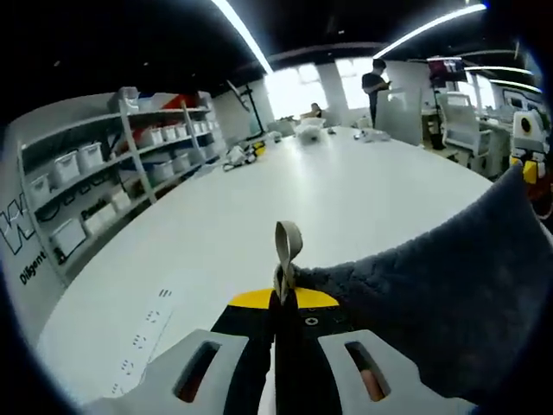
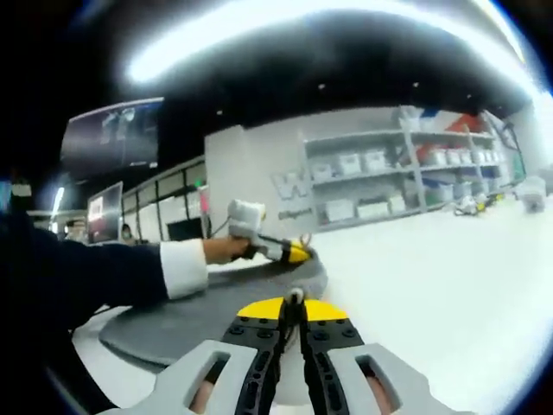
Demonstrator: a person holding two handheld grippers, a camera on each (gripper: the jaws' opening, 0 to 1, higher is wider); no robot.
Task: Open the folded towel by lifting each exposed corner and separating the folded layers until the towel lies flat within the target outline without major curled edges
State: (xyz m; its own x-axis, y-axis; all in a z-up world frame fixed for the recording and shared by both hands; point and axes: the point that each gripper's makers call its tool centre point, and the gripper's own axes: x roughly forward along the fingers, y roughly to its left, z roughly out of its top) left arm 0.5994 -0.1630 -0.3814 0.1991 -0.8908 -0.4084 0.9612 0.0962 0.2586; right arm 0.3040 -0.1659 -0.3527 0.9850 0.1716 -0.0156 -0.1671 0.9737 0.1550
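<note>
Both grippers were clenched on the grey towel, the left gripper and right gripper lifting separate corners above the tabletop, apparently to spread it.

Quick tally of what I'm seeing. I'm counting 1 towel, dark grey and quilted, with 1 tan hanging loop sticking up. 2 grippers are showing: the left gripper and the right gripper, each with 2 jaws. 1 white tabletop is running under it all. 1 power strip is lying on it. 1 shelving unit with white bins, too many and too small to count. 1 person is standing far back, plus 1 sleeved arm holding the left gripper in the right gripper view.
</note>
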